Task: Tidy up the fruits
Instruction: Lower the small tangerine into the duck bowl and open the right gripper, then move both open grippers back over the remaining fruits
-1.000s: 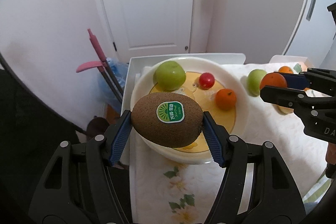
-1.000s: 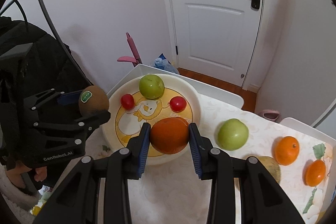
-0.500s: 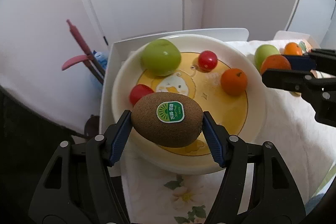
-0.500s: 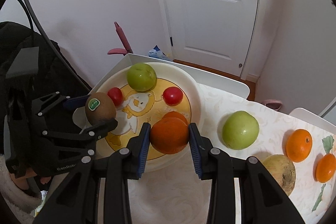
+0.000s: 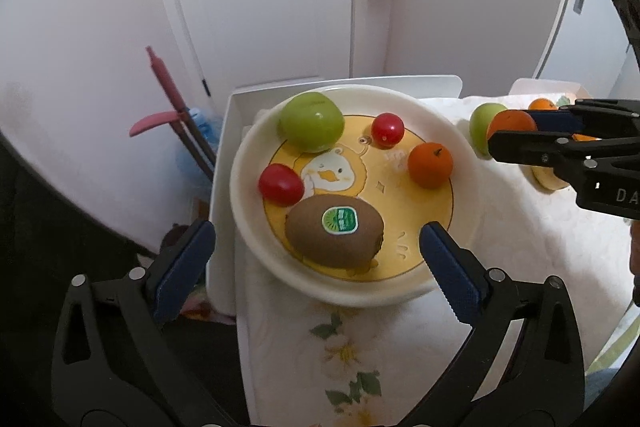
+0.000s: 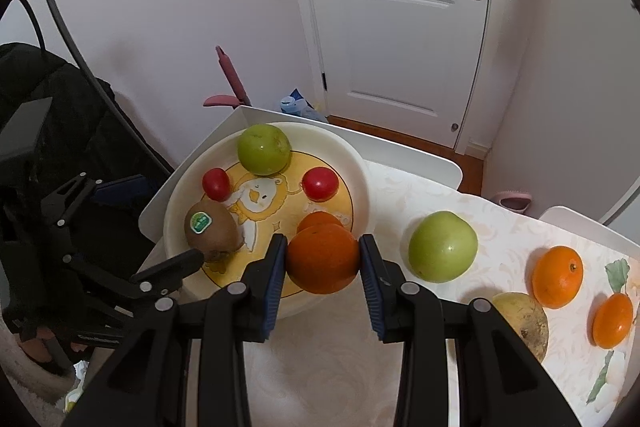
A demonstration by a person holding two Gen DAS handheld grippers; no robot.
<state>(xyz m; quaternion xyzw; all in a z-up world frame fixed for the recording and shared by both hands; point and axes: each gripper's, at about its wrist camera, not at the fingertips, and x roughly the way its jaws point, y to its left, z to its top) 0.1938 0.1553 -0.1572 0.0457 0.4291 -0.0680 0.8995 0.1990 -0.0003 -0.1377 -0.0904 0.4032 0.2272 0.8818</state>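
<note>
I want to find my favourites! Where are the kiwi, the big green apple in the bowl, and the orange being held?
kiwi (image 5: 334, 235), left wrist view, brown skin beside its sticker.
green apple (image 5: 311, 121), left wrist view, its shiny middle.
orange (image 6: 322, 259), right wrist view, its front, between the jaws.

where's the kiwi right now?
The kiwi lies in the plate, at its near edge in the left wrist view, between the open fingers of the left gripper, just below a red tomato.
</note>
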